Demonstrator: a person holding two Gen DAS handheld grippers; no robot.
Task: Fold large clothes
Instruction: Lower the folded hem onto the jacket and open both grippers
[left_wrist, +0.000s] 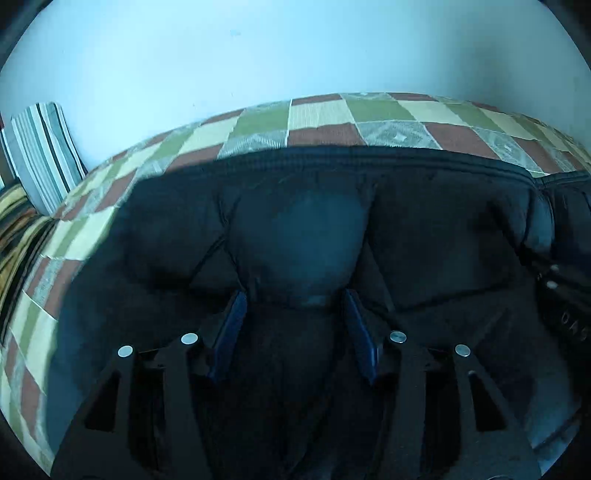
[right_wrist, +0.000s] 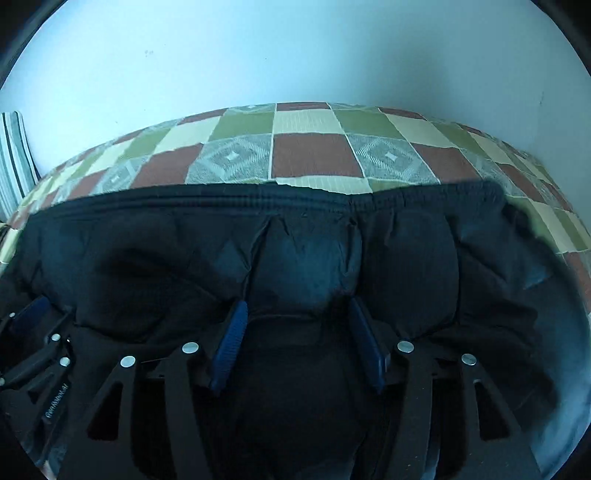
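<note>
A large dark garment (left_wrist: 303, 229) with a ribbed hem along its far edge lies spread on a bed and fills the lower part of both views (right_wrist: 303, 258). My left gripper (left_wrist: 295, 295) has its blue-padded fingers (left_wrist: 232, 328) set apart with a bunch of the dark cloth between them. My right gripper (right_wrist: 297, 306) stands the same way, its blue pads (right_wrist: 231, 339) pressed into a raised fold of the garment. The left gripper also shows at the left edge of the right wrist view (right_wrist: 33, 343).
The bed has a patchwork cover (right_wrist: 314, 155) of green, cream, brown and grey squares. A pale blue wall (left_wrist: 258, 55) rises behind it. A striped cushion (left_wrist: 44, 155) leans at the far left beside a yellow-patterned cloth (left_wrist: 18, 229).
</note>
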